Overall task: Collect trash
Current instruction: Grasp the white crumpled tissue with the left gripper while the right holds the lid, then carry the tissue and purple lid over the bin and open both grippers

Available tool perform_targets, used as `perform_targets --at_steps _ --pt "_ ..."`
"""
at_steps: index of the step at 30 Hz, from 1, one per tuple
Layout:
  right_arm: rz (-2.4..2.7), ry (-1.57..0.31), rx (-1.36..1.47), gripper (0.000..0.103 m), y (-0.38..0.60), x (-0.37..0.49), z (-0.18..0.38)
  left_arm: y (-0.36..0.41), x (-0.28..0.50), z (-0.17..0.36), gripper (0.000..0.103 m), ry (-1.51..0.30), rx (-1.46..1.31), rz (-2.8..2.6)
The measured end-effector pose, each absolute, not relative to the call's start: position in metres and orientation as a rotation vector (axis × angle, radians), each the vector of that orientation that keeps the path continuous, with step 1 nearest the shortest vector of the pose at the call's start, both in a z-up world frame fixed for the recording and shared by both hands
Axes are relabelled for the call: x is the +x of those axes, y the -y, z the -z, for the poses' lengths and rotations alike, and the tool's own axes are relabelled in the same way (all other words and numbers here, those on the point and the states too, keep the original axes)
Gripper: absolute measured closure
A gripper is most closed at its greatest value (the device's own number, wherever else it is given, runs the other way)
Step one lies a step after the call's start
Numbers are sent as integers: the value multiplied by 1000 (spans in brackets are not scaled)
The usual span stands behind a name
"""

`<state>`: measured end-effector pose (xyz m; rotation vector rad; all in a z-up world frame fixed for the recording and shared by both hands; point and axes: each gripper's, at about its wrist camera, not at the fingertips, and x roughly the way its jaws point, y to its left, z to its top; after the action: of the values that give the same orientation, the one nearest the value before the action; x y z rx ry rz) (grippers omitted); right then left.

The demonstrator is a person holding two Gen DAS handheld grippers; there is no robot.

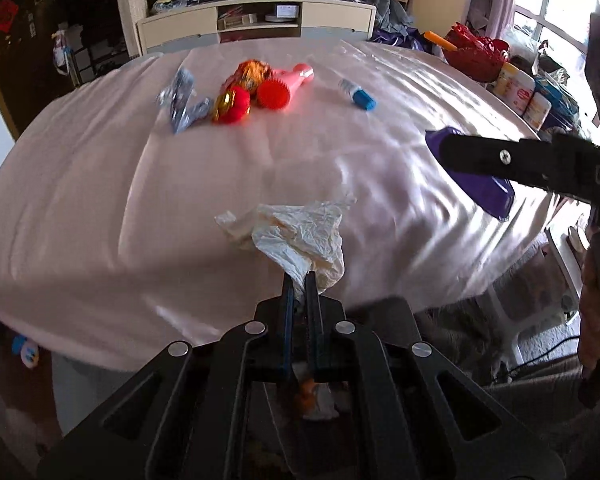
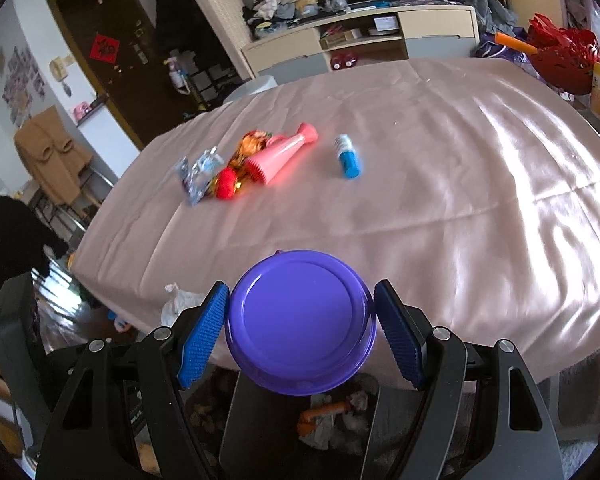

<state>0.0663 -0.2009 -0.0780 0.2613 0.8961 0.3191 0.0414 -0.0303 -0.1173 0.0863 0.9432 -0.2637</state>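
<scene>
My left gripper [image 1: 299,278] is shut on a crumpled white plastic wrapper [image 1: 296,232] at the near edge of the pink-clothed table [image 1: 100,184]. My right gripper [image 2: 300,312] holds a purple round lid [image 2: 300,320] between its blue pads [image 2: 204,332] at the table's near edge; the pads touch its sides. The lid also shows in the left wrist view [image 1: 484,188]. On the far part of the table lie a silver-blue foil wrapper [image 1: 180,100], an orange wrapper [image 1: 248,74], a red ball-like item [image 1: 232,106], a pink cone-shaped toy [image 1: 284,86] and a small blue-and-white bottle [image 1: 358,94].
Below the table edge lies trash with an orange item [image 2: 324,414]. A red basket [image 1: 480,50] and white canisters [image 1: 520,92] stand at the table's right. A cream cabinet [image 1: 256,20] is behind the table, a dark door [image 2: 104,56] at the left.
</scene>
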Motion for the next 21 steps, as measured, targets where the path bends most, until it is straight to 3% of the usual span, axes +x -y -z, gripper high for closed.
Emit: perform_targets --at_steps 21 --pt "-308 -1105 206 28 172 -1 159 30 -43 188 99 -1094 98 250"
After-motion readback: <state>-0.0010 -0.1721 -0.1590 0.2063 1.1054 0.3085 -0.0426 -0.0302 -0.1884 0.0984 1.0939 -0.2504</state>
